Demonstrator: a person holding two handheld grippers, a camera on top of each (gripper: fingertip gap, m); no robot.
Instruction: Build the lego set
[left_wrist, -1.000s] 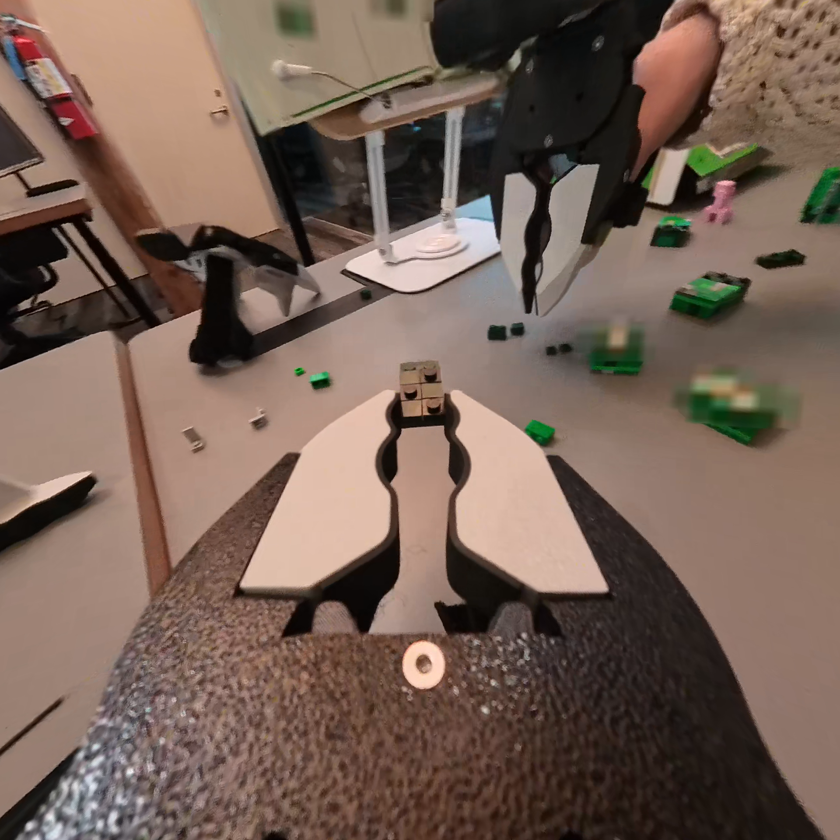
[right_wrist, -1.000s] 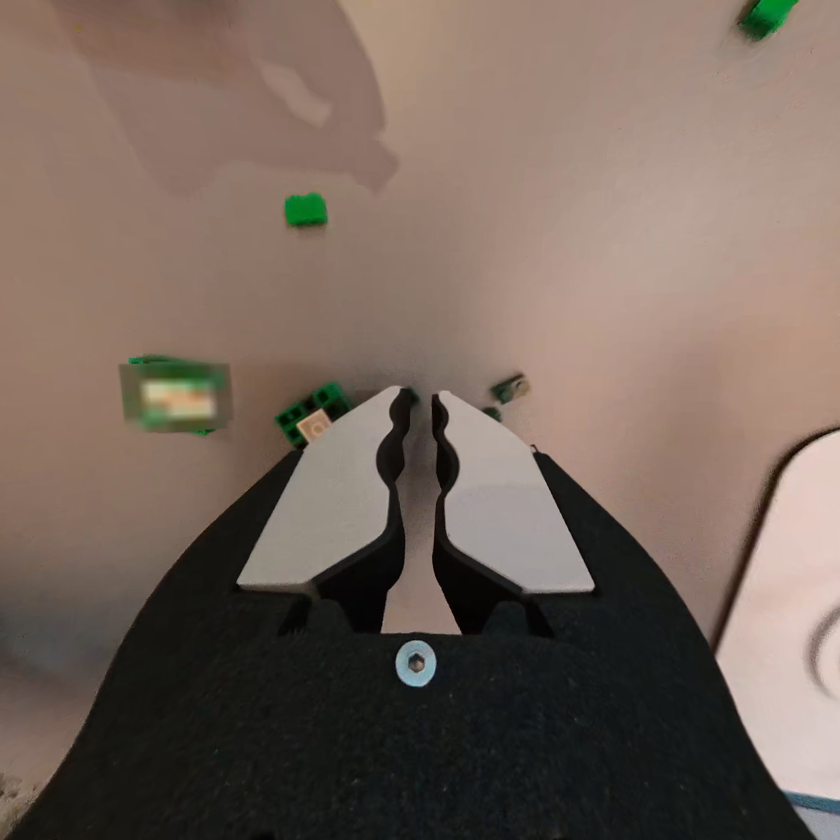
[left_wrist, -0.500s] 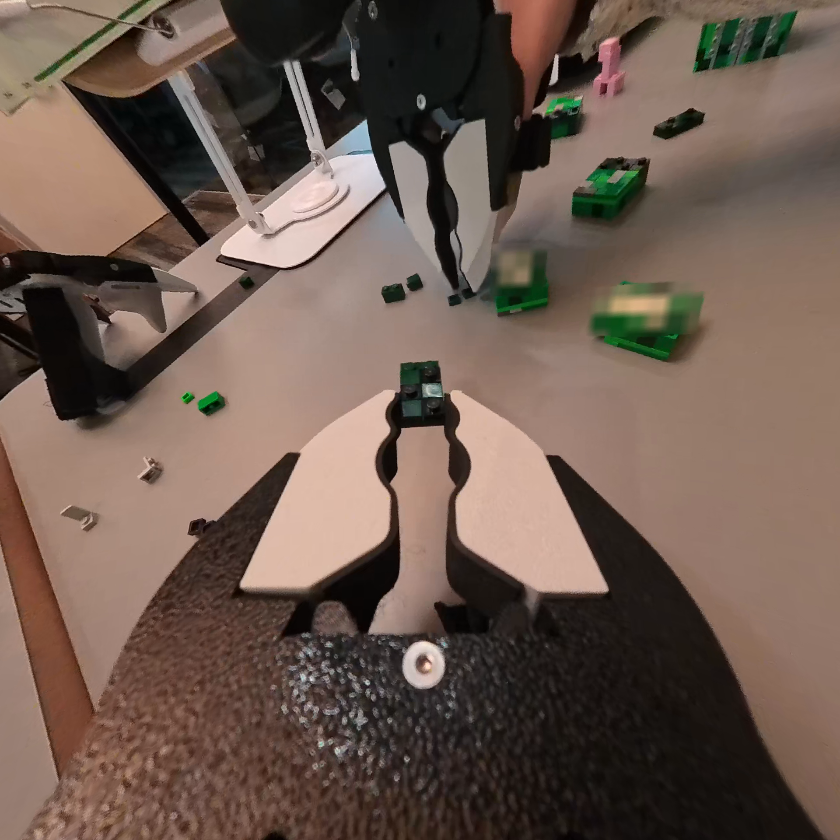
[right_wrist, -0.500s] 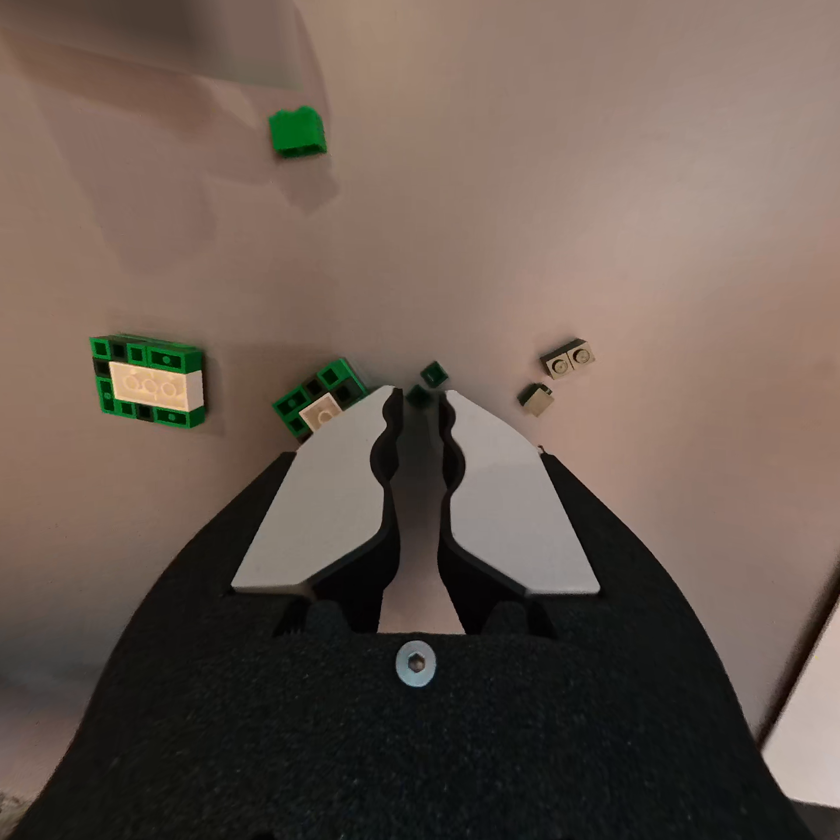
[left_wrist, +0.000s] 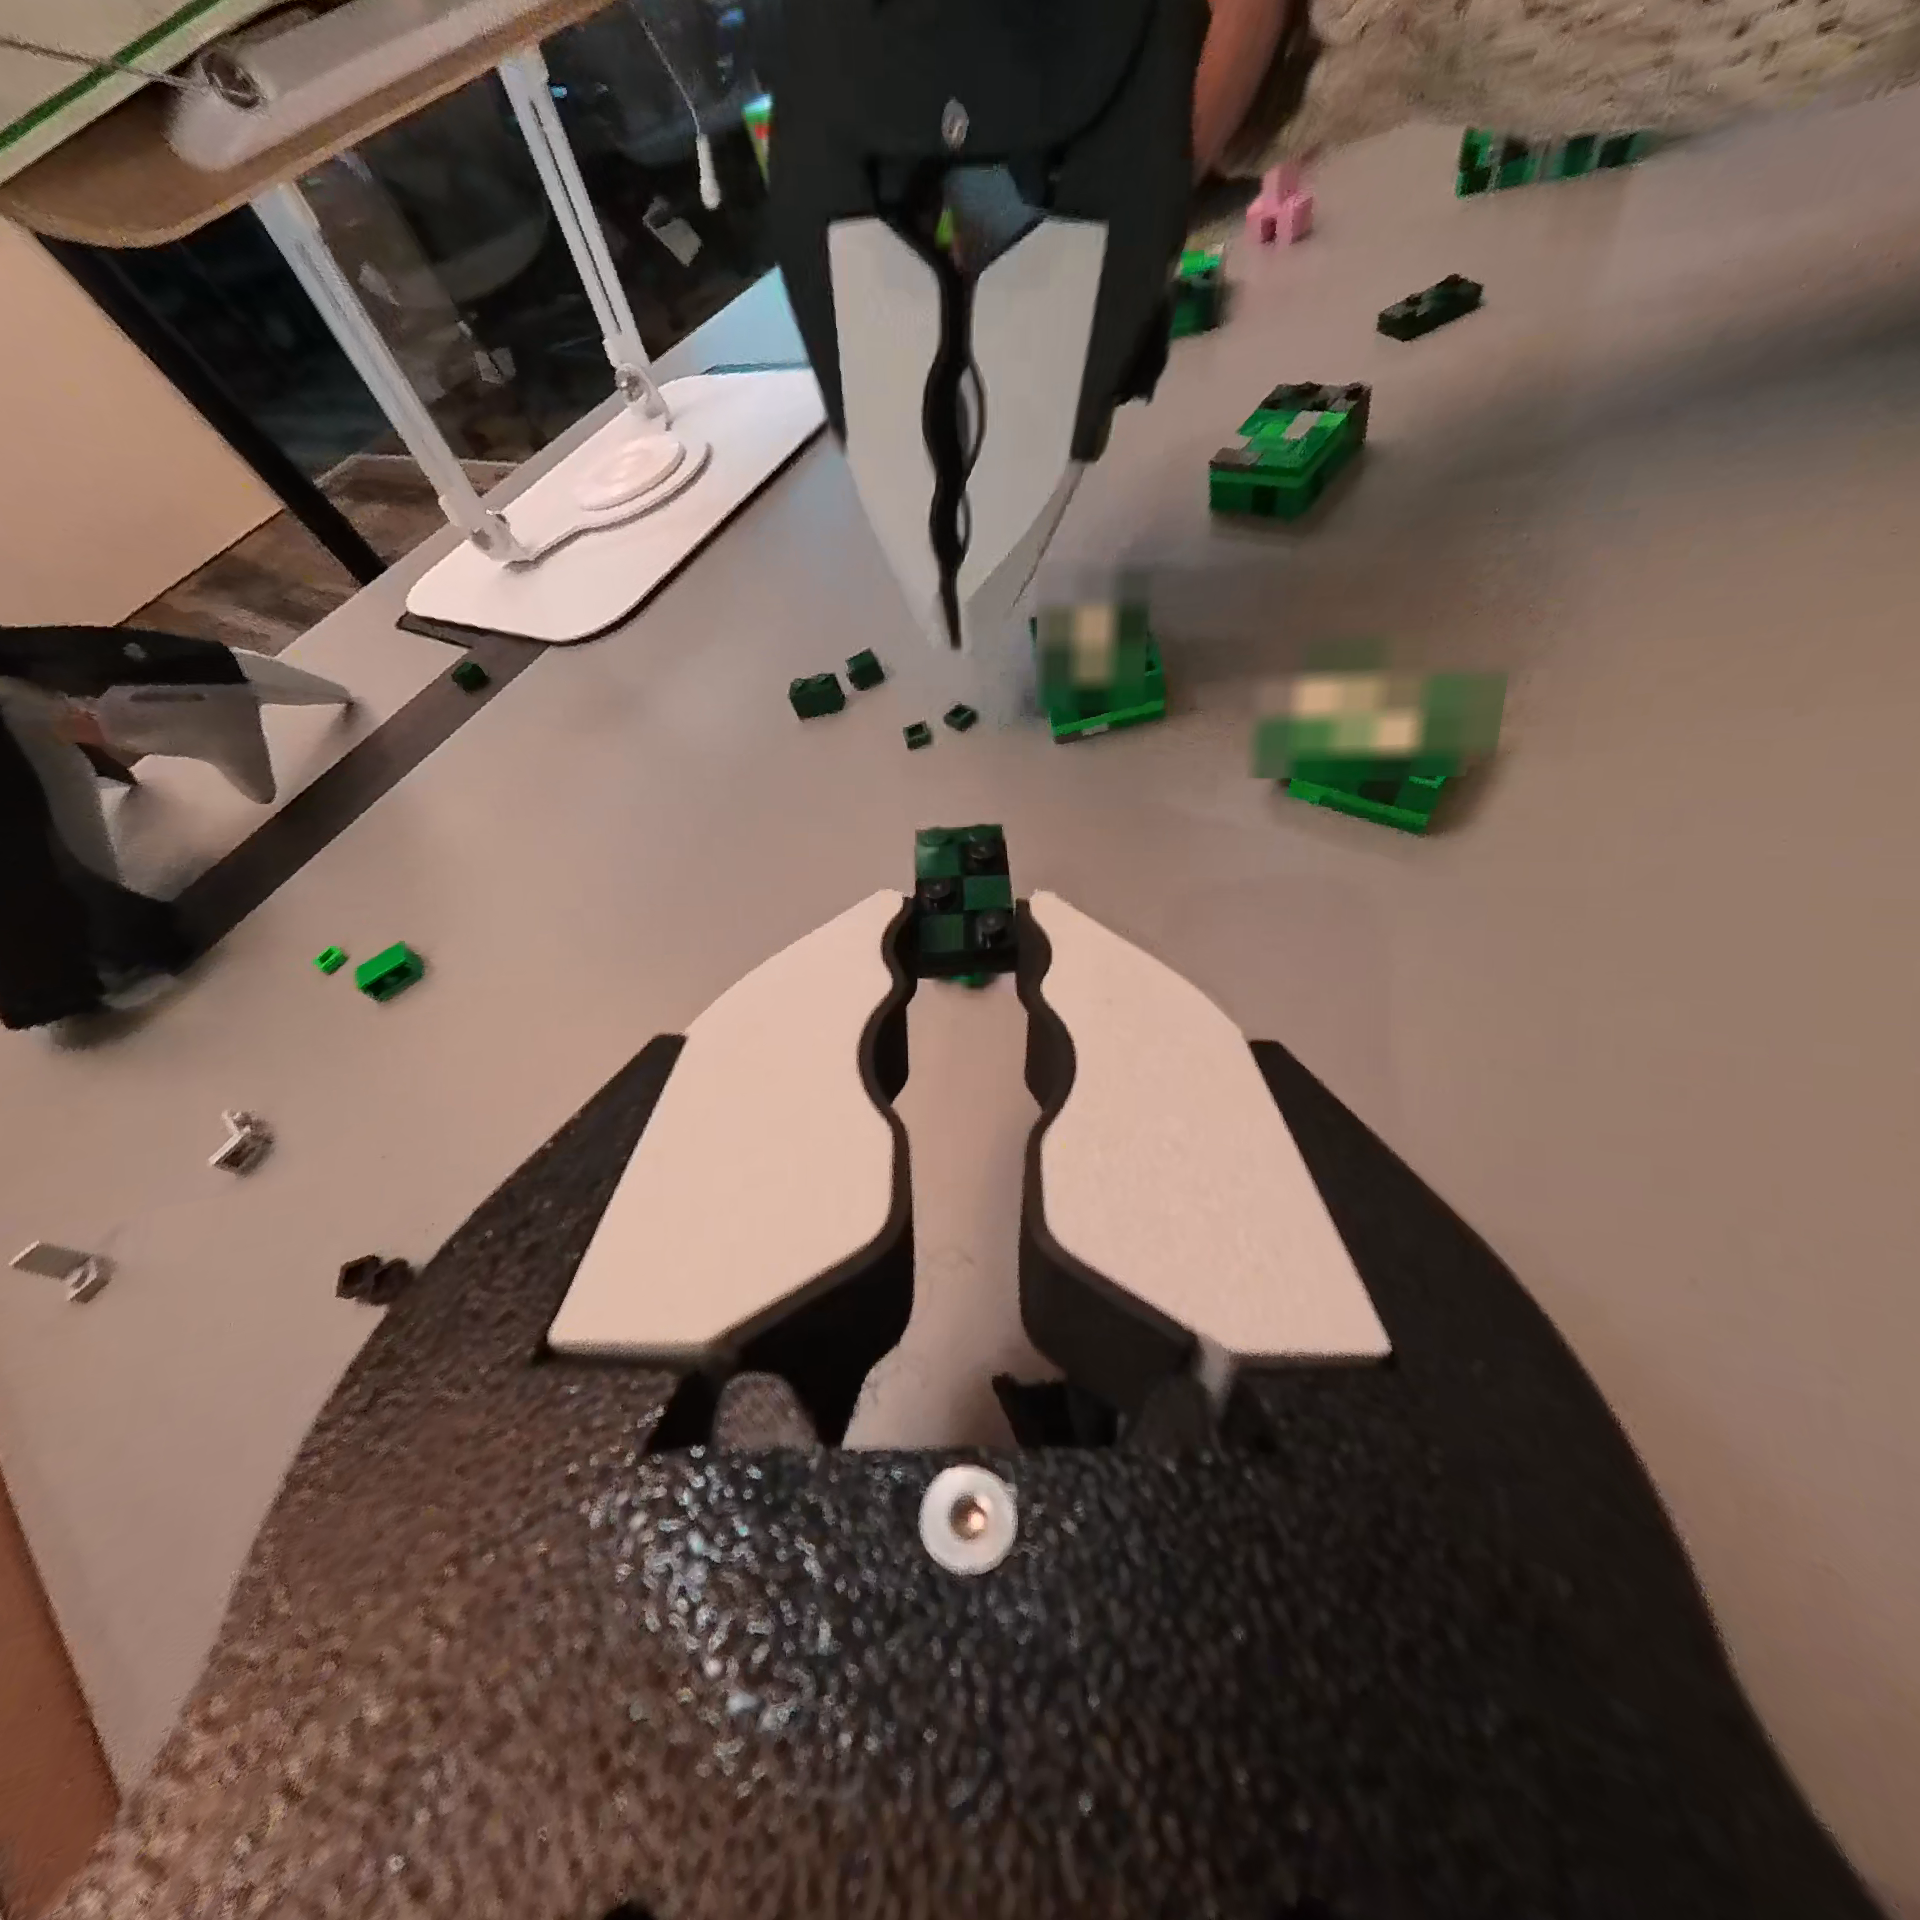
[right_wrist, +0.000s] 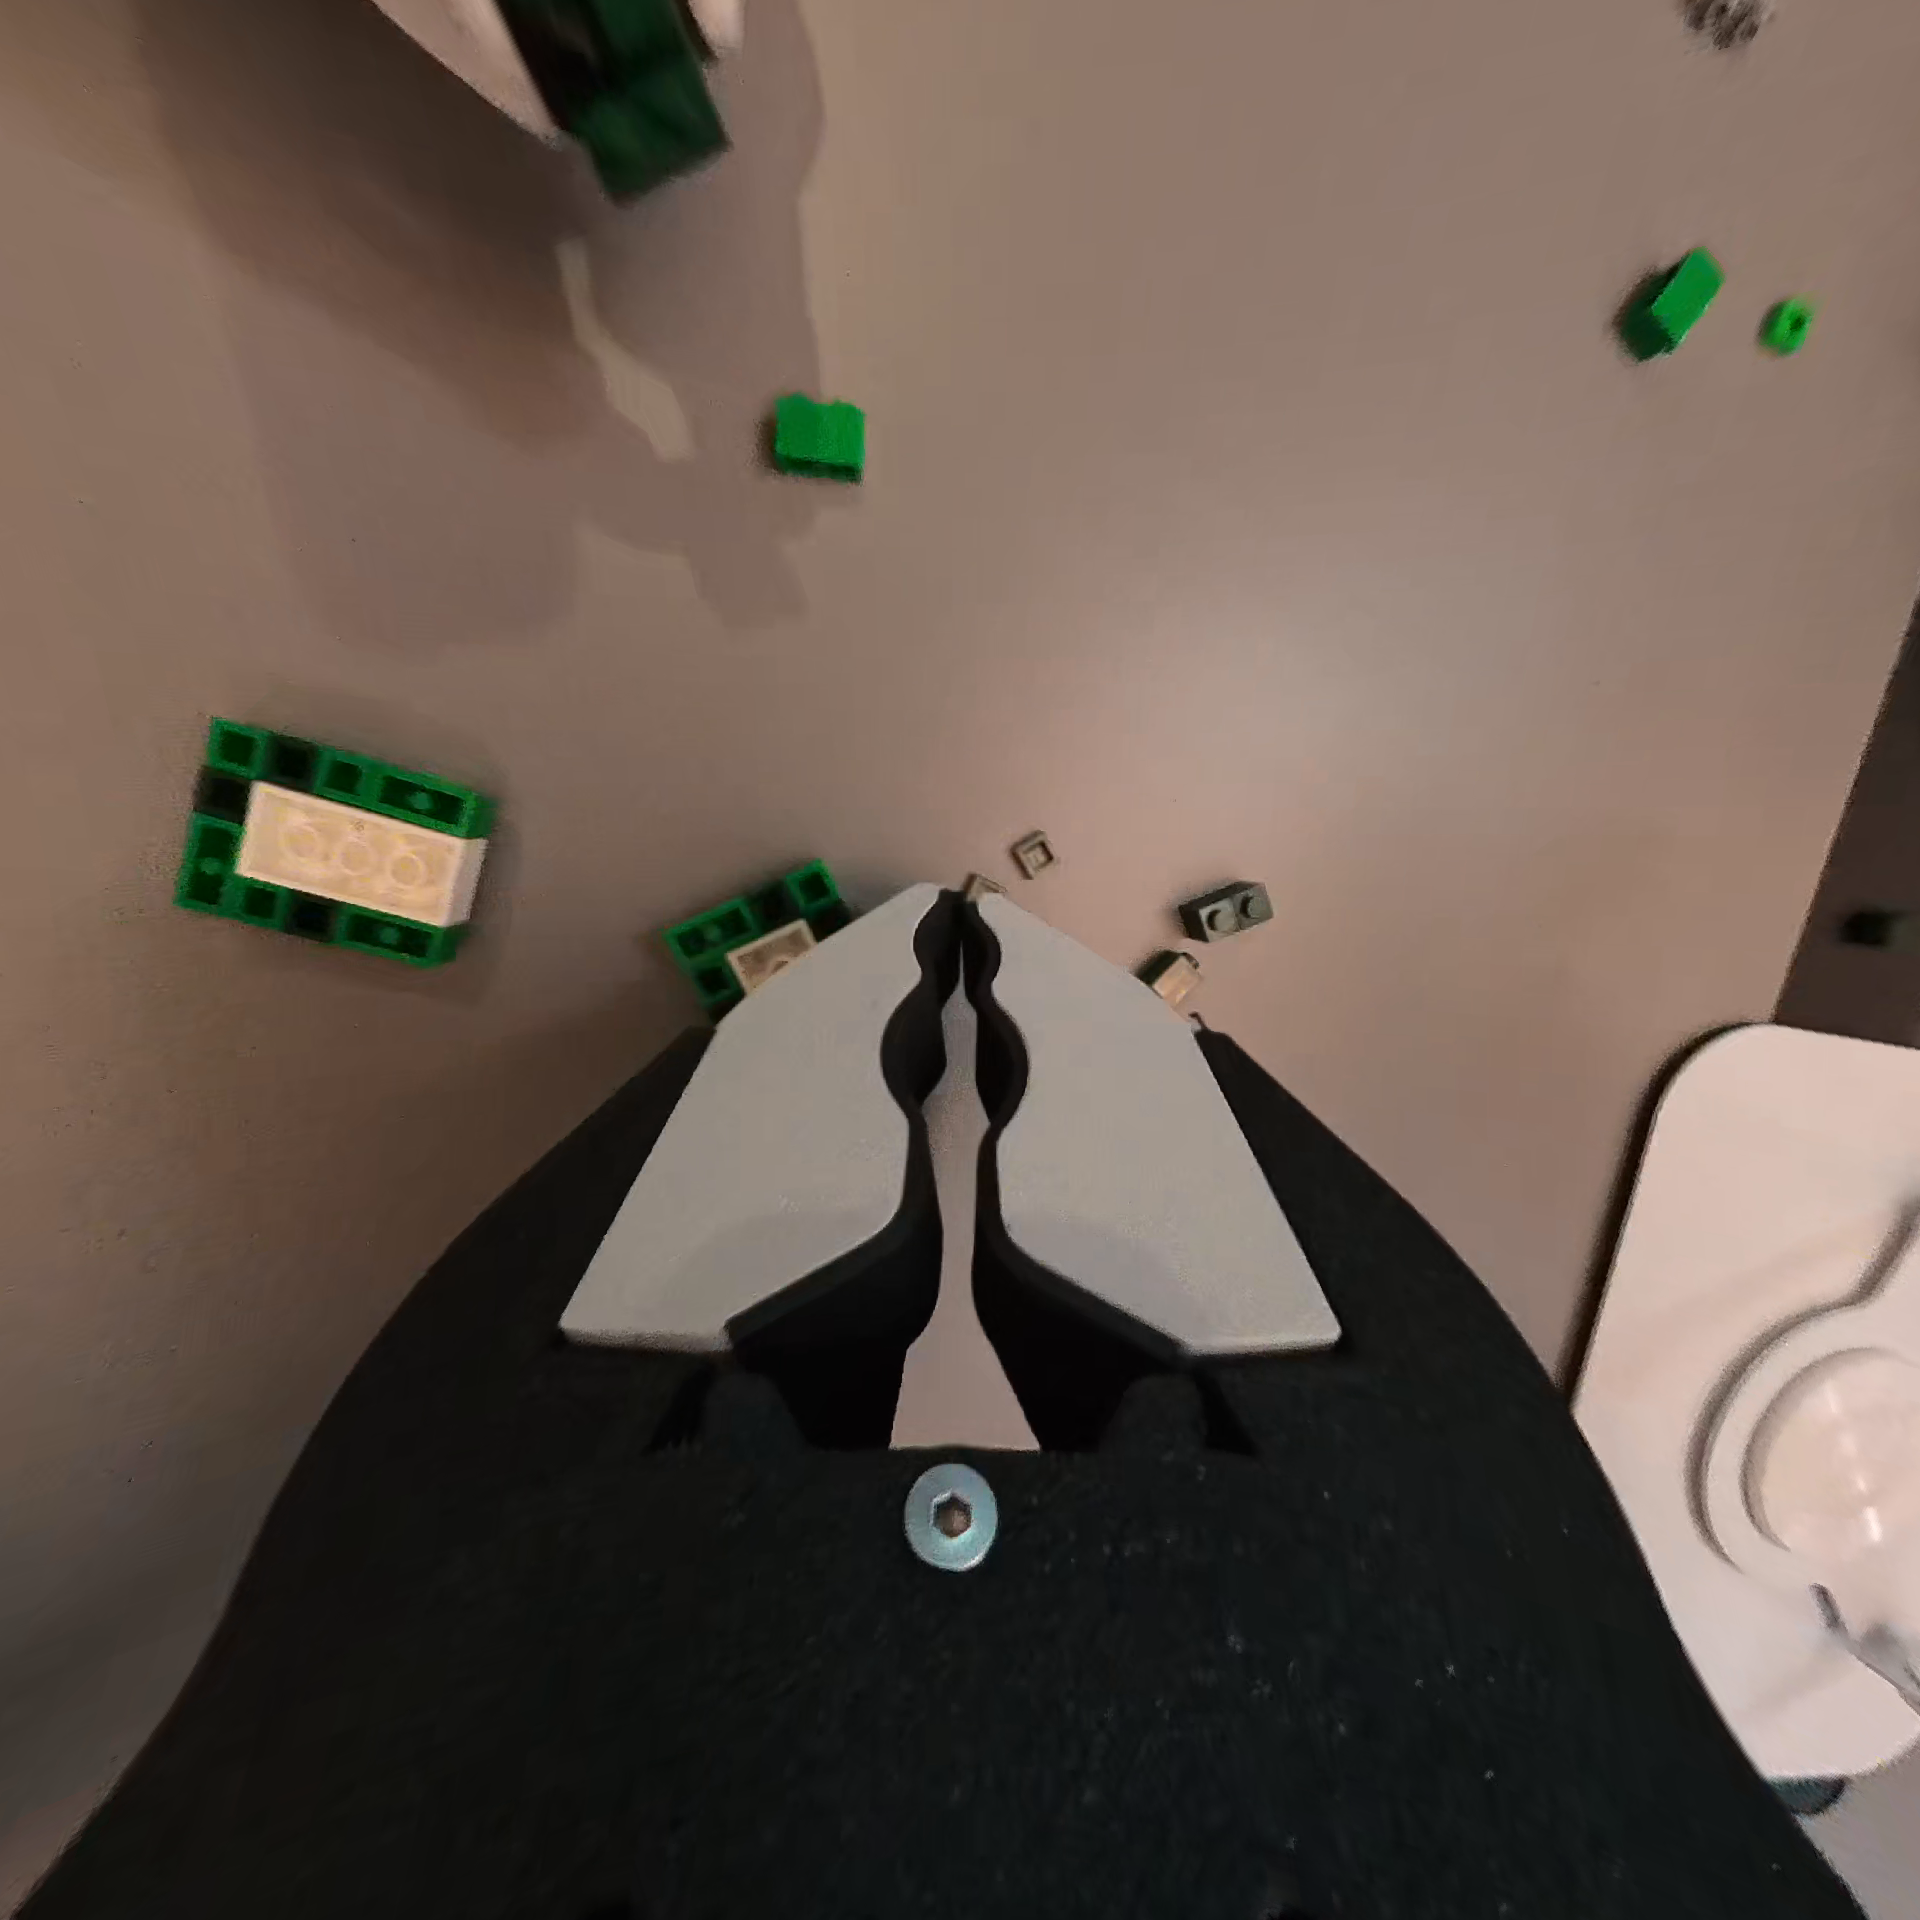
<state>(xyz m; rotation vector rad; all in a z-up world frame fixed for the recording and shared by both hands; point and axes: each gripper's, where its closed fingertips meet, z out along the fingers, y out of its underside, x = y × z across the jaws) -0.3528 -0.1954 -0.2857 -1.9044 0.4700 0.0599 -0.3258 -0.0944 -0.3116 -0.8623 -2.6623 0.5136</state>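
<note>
My left gripper (left_wrist: 961, 914) is shut on a small dark green and black brick block (left_wrist: 961, 899) and holds it above the grey table (left_wrist: 1558, 1039). It also shows at the top left of the right wrist view (right_wrist: 623, 94). My right gripper (right_wrist: 958, 902) is shut, with its tips touching and pointing down at the table. Two tiny dark square pieces (right_wrist: 1032, 854) (right_wrist: 982, 886) lie right by its tips; I see nothing between the tips. In the left wrist view the right gripper (left_wrist: 951, 623) hangs just beyond these pieces (left_wrist: 935, 724).
A green frame with a white brick (right_wrist: 332, 842) and a smaller green assembly (right_wrist: 758, 925) lie left of my right gripper. A dark grey plate (right_wrist: 1226, 912) and loose green bricks (right_wrist: 819, 436) (right_wrist: 1673, 307) lie around. A white lamp base (right_wrist: 1766, 1403) is at the right. A spare gripper (left_wrist: 104, 748) stands at the left. Tip to tip, the grippers are about 11 cm apart.
My right gripper came down toward the tiny dark pieces and its jaws closed. My left gripper tipped the block over, so its green top now shows, and moved toward the right gripper.
</note>
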